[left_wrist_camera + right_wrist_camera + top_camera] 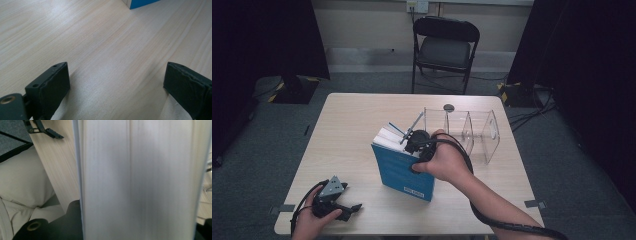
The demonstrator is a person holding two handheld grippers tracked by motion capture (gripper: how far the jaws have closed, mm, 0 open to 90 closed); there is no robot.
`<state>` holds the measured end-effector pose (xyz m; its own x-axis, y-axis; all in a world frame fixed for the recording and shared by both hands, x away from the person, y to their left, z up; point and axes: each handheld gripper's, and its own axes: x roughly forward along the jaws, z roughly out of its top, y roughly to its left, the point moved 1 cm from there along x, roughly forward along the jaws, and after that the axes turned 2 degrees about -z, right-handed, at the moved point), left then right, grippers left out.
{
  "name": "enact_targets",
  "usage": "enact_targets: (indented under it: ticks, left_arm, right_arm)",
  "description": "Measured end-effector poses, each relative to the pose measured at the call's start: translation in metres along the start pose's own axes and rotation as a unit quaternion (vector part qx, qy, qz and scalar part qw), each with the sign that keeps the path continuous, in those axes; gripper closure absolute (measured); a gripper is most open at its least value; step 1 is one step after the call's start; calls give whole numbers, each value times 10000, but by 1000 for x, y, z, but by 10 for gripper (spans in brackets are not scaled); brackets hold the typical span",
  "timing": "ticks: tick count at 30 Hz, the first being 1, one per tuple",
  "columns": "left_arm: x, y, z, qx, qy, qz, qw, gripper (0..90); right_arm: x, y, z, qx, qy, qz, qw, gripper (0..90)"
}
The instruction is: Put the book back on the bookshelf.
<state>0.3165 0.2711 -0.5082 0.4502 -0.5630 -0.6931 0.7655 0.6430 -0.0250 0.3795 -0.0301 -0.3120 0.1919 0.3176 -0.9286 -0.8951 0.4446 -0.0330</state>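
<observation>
The right gripper [417,141] is clamping the top edge of a thick blue-covered book with white pages [404,172]. The book is standing upright near the middle of the pale wooden table [347,115], just to the left of a clear plastic rack with upright dividers [472,131]. It looks like the book is going into one of the rack's slots.

To do this step well, the person should be keeping the book straight up and down, so it is not tipping over. It is a fat, heavy book, so the squeeze needs to be firm. Lifting it slowly should help, because a heavy book can swing or slip. The bottom edge needs to clear the rack's near wall before the book is going down into a slot. The slot should be wide enough, so the person should be lining the book up with the gap between two dividers.

In the right gripper view, the white page edges [140,180] are sitting right between the black jaws, which are pressing on both sides of the book.

The left gripper [354,207] is resting at the near left of the table, well apart from the book. Its jaws are standing wide open, with nothing but bare table between them.
</observation>
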Motion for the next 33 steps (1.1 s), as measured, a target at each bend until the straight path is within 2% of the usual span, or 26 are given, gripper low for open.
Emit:
enact_targets:
  ticks: [3, 7, 8, 10, 14, 15, 16, 21, 26, 33]
  left_arm:
    - [0, 0, 0, -5, -5, -4, 10000, 61]
    - [0, 0, 0, -1, -4, -4, 10000, 61]
    - [0, 0, 0, 4, 0, 1, 10000, 61]
    - [0, -1, 0, -59, -12, -25, 10000, 60]
    - [0, -1, 0, -46, -2, -19, 10000, 59]
    - [0, -1, 0, -46, -2, -21, 10000, 59]
    - [0, -1, 0, -47, -3, -27, 10000, 59]
    - [0, -1, 0, -39, 1, -20, 10000, 57]
    - [1, -1, 0, -40, 0, -22, 10000, 55]
    - [1, -1, 0, -28, 6, -22, 10000, 52]
  right_arm:
    - [-4, -1, 1, 111, 97, -31, 9999, 614]
    - [-12, -2, -1, 100, 281, -115, 9995, 614]
    - [-15, -3, -3, 161, 310, -108, 9993, 615]
    - [-19, -6, -7, 262, 280, -84, 9992, 615]
    - [-30, -12, -19, 434, 160, -9, 9989, 615]
    - [-33, -12, -21, 539, 178, 7, 9984, 615]
    - [-35, -13, -23, 522, 162, -10, 9985, 615]
    - [-44, -18, -35, 784, 107, -17, 9969, 615]
    - [-51, -25, -47, 928, 122, -87, 9956, 615]
    - [-59, -34, -65, 1186, 57, -35, 9929, 615]
